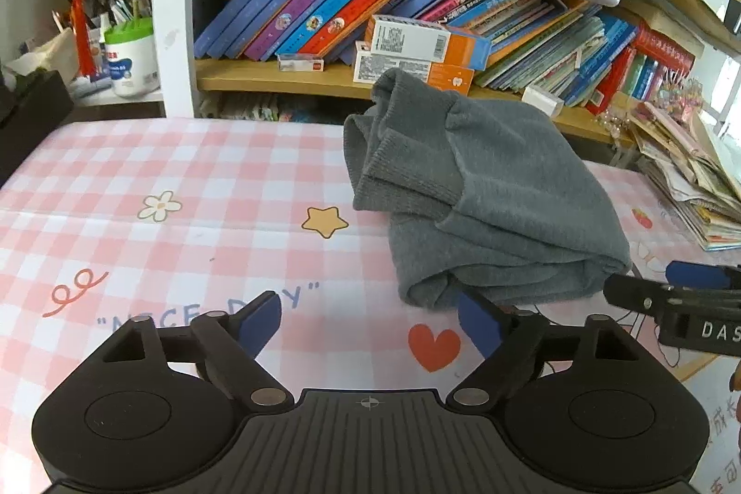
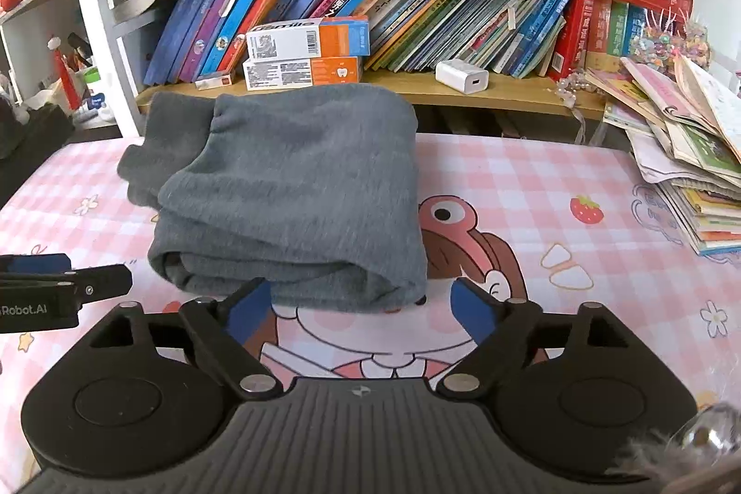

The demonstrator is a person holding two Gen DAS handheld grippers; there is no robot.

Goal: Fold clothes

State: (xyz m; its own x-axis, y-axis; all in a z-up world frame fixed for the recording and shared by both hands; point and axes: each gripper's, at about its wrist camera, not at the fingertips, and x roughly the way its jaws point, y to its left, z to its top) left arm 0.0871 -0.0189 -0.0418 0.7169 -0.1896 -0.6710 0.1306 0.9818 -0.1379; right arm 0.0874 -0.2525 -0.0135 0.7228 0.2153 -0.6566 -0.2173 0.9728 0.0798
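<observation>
A folded grey garment (image 2: 287, 193) is seen on the pink checked tablecloth (image 2: 532, 179), just before the bookshelf (image 2: 463, 86). The left gripper (image 1: 370, 329) and right gripper (image 2: 356, 309) are held wide open and empty beside the garment; a stray brush risks undoing its loose folds.

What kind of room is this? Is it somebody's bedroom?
Probably a child's study corner at home: a shelf packed with leaning books, a pot of pens, and a pink checked cartoon tablecloth under the folded grey garment.
</observation>
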